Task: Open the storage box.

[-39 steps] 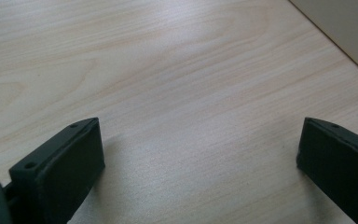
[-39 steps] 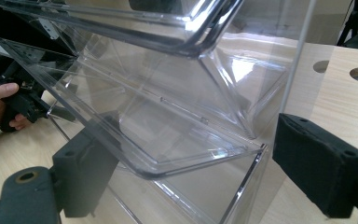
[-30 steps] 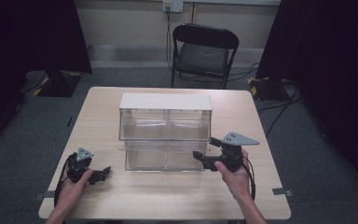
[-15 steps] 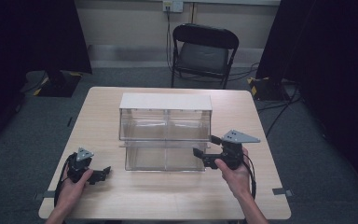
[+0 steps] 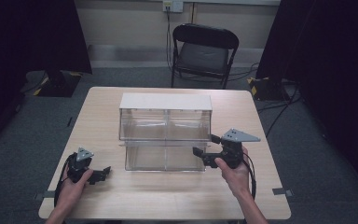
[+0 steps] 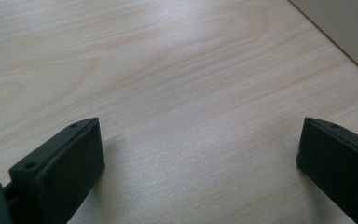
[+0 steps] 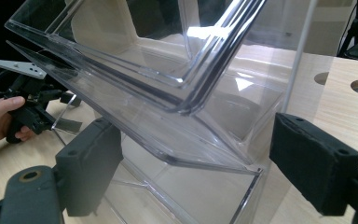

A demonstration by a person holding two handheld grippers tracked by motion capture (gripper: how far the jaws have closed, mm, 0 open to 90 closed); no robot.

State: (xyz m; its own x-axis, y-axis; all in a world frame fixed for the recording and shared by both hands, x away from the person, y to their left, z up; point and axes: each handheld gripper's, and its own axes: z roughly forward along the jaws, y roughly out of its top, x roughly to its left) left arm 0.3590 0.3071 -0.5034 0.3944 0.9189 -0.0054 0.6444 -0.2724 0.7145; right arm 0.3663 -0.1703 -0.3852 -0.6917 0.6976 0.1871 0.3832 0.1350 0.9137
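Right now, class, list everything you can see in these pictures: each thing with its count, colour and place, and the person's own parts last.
clear plastic drawer unit: one, transparent with a white top, two tiers, middle of the table.
table: one, light wood, centre of the room.
folding chair: one, black, behind the table by the wall.
wall socket: one, pale, on the wall above the chair.
curtains: dark, at both sides of the room.
floor: grey carpet, around the table.
left gripper: one, black, jaws open, low over the table's near left part.
right gripper: one, black, jaws open, at the unit's right front corner.
left hand: holds the left gripper.
right hand: holds the right gripper.
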